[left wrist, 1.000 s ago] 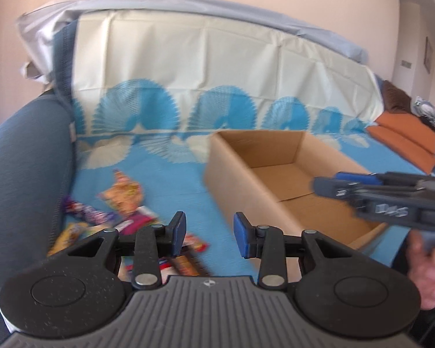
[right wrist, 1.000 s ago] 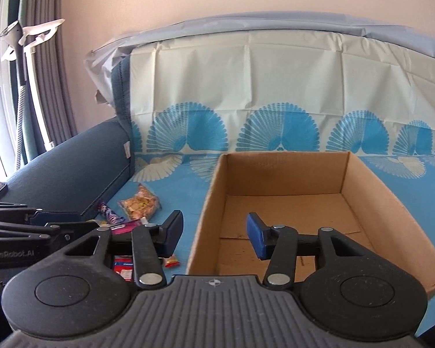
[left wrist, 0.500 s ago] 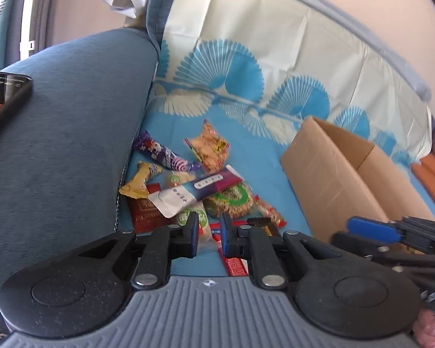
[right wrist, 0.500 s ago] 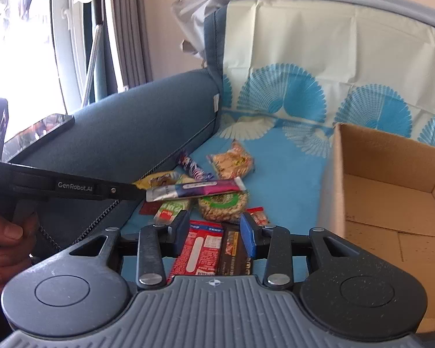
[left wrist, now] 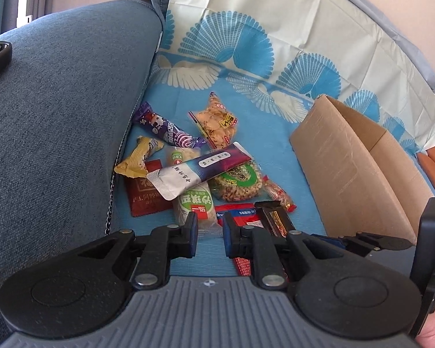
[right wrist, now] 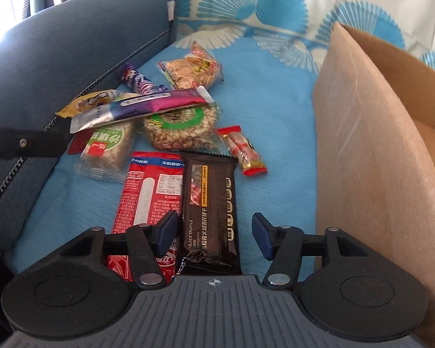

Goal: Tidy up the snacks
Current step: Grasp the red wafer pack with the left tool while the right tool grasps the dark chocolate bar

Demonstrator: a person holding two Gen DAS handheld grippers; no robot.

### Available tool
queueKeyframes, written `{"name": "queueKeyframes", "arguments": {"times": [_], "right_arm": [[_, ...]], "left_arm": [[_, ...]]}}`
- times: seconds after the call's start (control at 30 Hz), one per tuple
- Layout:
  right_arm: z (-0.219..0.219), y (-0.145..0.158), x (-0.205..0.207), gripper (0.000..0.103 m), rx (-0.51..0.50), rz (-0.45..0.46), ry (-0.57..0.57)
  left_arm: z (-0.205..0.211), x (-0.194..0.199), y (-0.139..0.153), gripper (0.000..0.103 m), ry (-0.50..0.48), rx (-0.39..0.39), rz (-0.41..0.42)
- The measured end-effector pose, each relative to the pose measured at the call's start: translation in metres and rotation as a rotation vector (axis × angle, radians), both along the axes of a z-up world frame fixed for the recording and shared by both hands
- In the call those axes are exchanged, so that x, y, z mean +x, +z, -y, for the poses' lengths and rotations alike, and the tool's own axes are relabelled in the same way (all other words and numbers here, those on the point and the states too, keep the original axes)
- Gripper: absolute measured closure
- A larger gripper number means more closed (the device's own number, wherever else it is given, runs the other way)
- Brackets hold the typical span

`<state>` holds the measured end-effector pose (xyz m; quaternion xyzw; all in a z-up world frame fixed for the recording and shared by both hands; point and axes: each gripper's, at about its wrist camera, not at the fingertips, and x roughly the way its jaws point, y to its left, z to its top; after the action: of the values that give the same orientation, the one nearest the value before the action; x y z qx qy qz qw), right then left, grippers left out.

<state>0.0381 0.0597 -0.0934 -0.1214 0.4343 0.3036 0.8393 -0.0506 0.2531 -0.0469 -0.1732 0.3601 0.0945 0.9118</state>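
Blue-and-cream fan-patterned cloth [left wrist: 261, 121] is seen spread over the seat and back of a blue sofa [left wrist: 58, 116], where a heap of snacks is gathered near the armrest edge of the seat. An open cardboard box [left wrist: 348, 171] is set on the cloth at the other side of the heap, apart from every packet.

In the right wrist view, the right gripper [right wrist: 214, 232] is held low over a dark brown cracker pack [right wrist: 211, 208]. Its jaws have just been opening and now stand parted on either side of the pack, with the blue pads clear of the wrapper. A red packet [right wrist: 148, 197] is laid just beside the brown pack, touching it along one edge.

In the left wrist view, the left gripper [left wrist: 209, 236] is pointed at the near end of a green-labelled bar [left wrist: 194, 203]. Its jaws are drawn close together with a narrow gap left open, and nothing is pinched between them.

Further back, a long purple sachet [left wrist: 200, 171] is laid across a green-ringed peanut bag [left wrist: 237, 182]. A purple candy wrapper [left wrist: 165, 129] and a yellow wrapper [left wrist: 137, 158] are lodged against the armrest.
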Motion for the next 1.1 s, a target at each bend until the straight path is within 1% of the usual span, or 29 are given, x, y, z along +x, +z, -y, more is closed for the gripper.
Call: {"name": "queueKeyframes", "arguments": {"times": [0.07, 0.1, 0.13, 0.2, 0.3, 0.37, 0.4, 0.47, 0.53, 0.6, 0.67, 0.73, 0.8, 0.83, 0.87, 0.97, 1.0, 1.03, 1.1], "right_arm": [[0.002, -0.001, 0.000, 0.044, 0.014, -0.017, -0.005], [0.003, -0.001, 0.000, 0.046, 0.029, -0.036, -0.004], [0.004, -0.002, 0.000, 0.054, 0.048, -0.058, -0.002], [0.005, -0.001, -0.003, 0.062, 0.086, -0.093, 0.010], [0.003, -0.001, -0.010, 0.063, 0.164, -0.156, 0.069], [-0.001, -0.002, -0.018, 0.063, 0.212, -0.203, 0.148], [-0.003, -0.001, -0.023, 0.063, 0.228, -0.218, 0.183], [-0.006, 0.003, -0.031, 0.063, 0.245, -0.221, 0.217], [-0.005, 0.009, -0.036, 0.064, 0.218, -0.174, 0.210], [-0.005, 0.012, -0.039, 0.064, 0.149, -0.126, 0.170], [0.001, 0.012, -0.038, 0.065, 0.082, -0.106, 0.123], [0.006, 0.010, -0.036, 0.065, 0.051, -0.115, 0.107], [0.011, 0.009, -0.034, 0.065, 0.054, -0.134, 0.102], [0.012, 0.010, -0.035, 0.064, 0.053, -0.128, 0.099], [0.014, 0.010, -0.035, 0.064, 0.051, -0.116, 0.098], [0.014, 0.011, -0.033, 0.061, 0.056, -0.105, 0.093], [0.014, 0.011, -0.032, 0.060, 0.058, -0.109, 0.090], [0.013, 0.010, -0.030, 0.058, 0.059, -0.117, 0.091], [0.011, 0.009, -0.029, 0.058, 0.053, -0.123, 0.093]], "left_arm": [[0.000, 0.002, -0.001, 0.083, 0.001, -0.001, -0.009], [0.000, 0.002, -0.001, 0.082, -0.001, 0.000, -0.012], [0.000, 0.003, -0.001, 0.082, -0.002, 0.001, -0.014], [0.001, 0.002, -0.001, 0.081, -0.004, 0.006, -0.011], [0.001, -0.001, 0.001, 0.077, -0.002, 0.007, 0.003], [0.001, -0.001, 0.001, 0.077, 0.000, 0.008, 0.003], [0.002, -0.001, 0.001, 0.077, 0.001, 0.010, -0.001], [0.003, -0.001, 0.000, 0.076, -0.002, 0.015, -0.012], [0.005, 0.000, 0.000, 0.074, -0.005, 0.024, -0.025], [0.008, 0.003, -0.002, 0.070, -0.016, 0.038, -0.043], [0.012, 0.006, -0.003, 0.069, -0.032, 0.055, -0.061], [0.017, 0.011, -0.006, 0.066, -0.052, 0.074, -0.089], [0.022, 0.018, -0.010, 0.056, -0.079, 0.091, -0.131], [0.025, 0.021, -0.012, 0.053, -0.095, 0.097, -0.152], [0.027, 0.024, -0.014, 0.047, -0.111, 0.102, -0.172], [0.033, 0.031, -0.022, 0.042, -0.156, 0.106, -0.220], [0.034, 0.033, -0.024, 0.038, -0.165, 0.105, -0.232], [0.035, 0.035, -0.027, 0.037, -0.174, 0.104, -0.245], [0.038, 0.039, -0.031, 0.036, -0.191, 0.101, -0.266]]}}
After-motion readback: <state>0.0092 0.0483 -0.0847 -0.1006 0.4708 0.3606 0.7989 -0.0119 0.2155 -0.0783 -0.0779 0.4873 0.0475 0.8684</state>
